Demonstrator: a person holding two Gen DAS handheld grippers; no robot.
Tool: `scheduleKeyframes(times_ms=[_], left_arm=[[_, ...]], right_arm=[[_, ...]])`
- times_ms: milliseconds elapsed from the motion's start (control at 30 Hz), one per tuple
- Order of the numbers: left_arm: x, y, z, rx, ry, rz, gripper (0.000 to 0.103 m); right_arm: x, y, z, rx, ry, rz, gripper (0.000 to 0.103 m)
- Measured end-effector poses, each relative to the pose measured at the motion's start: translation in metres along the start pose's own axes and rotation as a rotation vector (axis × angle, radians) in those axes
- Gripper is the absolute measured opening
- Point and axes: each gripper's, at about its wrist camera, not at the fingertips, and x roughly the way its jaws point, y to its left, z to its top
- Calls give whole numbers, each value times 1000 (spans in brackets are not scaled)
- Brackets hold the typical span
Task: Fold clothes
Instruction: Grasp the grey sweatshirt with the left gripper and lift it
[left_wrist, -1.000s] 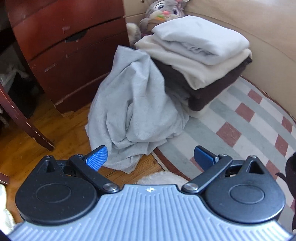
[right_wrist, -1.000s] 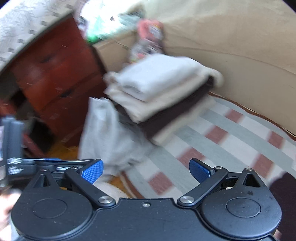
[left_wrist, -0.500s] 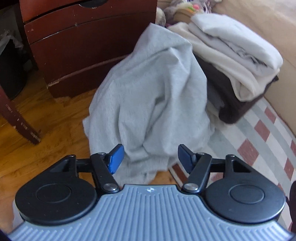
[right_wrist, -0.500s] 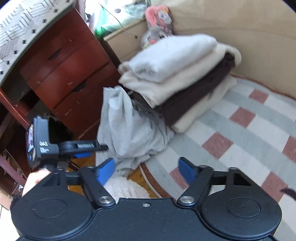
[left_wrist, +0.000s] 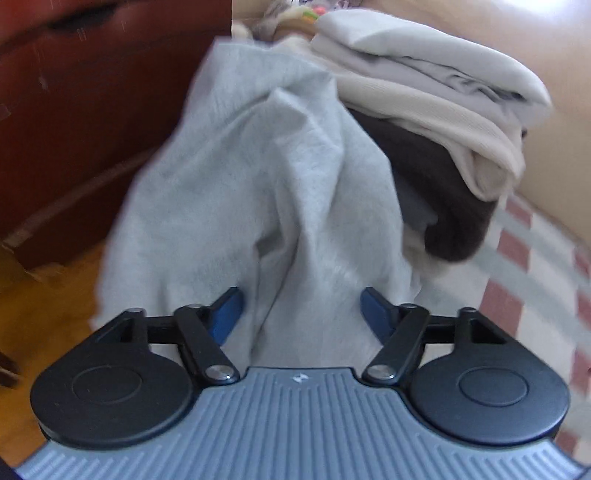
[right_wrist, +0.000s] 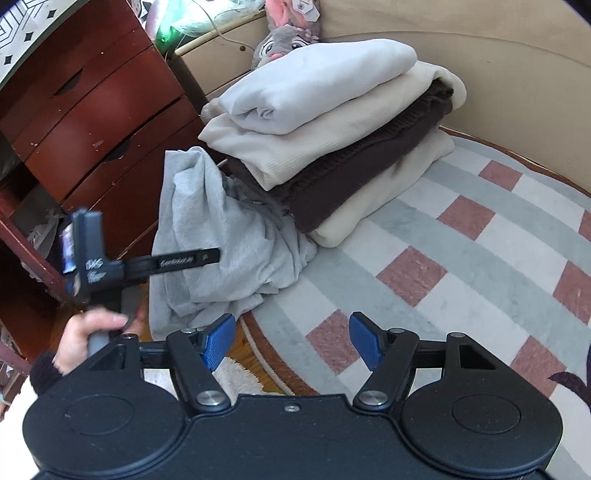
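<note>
Grey garment is lying crumpled on floor w/ one side leaning against folded stack; left gripper, fingers apart, is hovering over it; right gripper is hanging open above rug.

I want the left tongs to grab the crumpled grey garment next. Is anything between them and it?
Nothing visible. The left tongs stand open with the grey garment directly ahead, its cloth filling the gap between the fingers. The folded stack sits behind and to the right, out of the path.
</note>
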Motion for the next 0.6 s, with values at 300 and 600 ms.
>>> scheduleKeyframes(times_ms=[300, 600], left_arm=[[28, -23, -5, 146, 11, 155, 15], [-77, -17, -1, 4, -204, -226, 12]], right_arm=[[3, -5, -4, 9, -7, -28, 65], [-4, -27, -3, 130, -9, 58, 57]])
